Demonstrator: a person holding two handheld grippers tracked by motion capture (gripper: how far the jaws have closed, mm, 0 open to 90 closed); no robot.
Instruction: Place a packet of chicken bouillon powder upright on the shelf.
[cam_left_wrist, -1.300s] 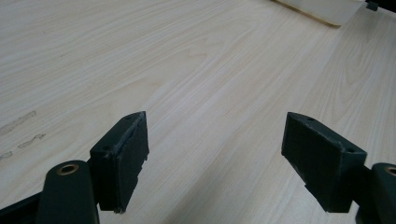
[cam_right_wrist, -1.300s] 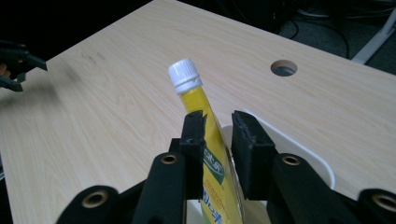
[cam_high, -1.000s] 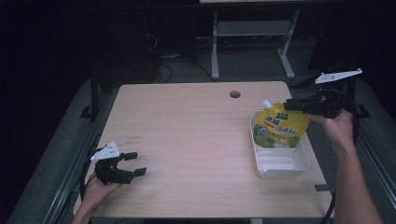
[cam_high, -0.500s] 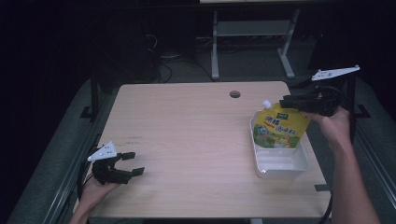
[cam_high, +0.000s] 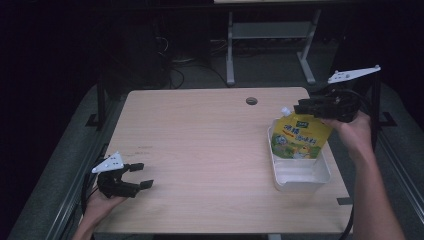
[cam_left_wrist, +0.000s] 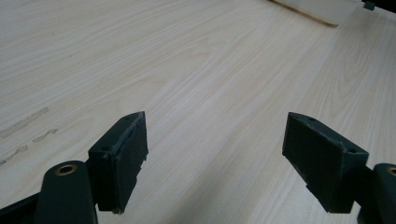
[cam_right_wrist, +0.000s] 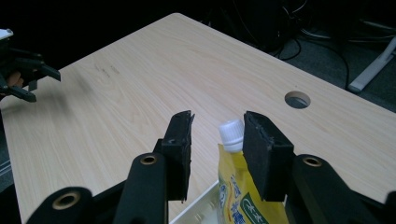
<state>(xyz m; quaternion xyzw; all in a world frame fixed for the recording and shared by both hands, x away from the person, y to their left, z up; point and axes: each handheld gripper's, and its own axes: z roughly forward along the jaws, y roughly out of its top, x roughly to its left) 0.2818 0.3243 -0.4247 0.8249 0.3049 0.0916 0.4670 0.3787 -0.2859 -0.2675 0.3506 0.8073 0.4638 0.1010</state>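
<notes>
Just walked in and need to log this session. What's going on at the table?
A person works with a tool in each hand. The right tool is open at the top of a yellow spouted drink pouch that stands in a white plastic tray, its white cap between the jaws. The left tool sits open at the wooden table's near-left corner.

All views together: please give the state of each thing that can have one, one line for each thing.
Yellow pouch: standing upright in the tray, white cap on, not gripped.
White tray: on the table, holding the pouch at its far end.
Right gripper: open, fingers either side of the pouch's cap without touching it.
Left gripper: open wide, holding nothing, low over the table.
</notes>
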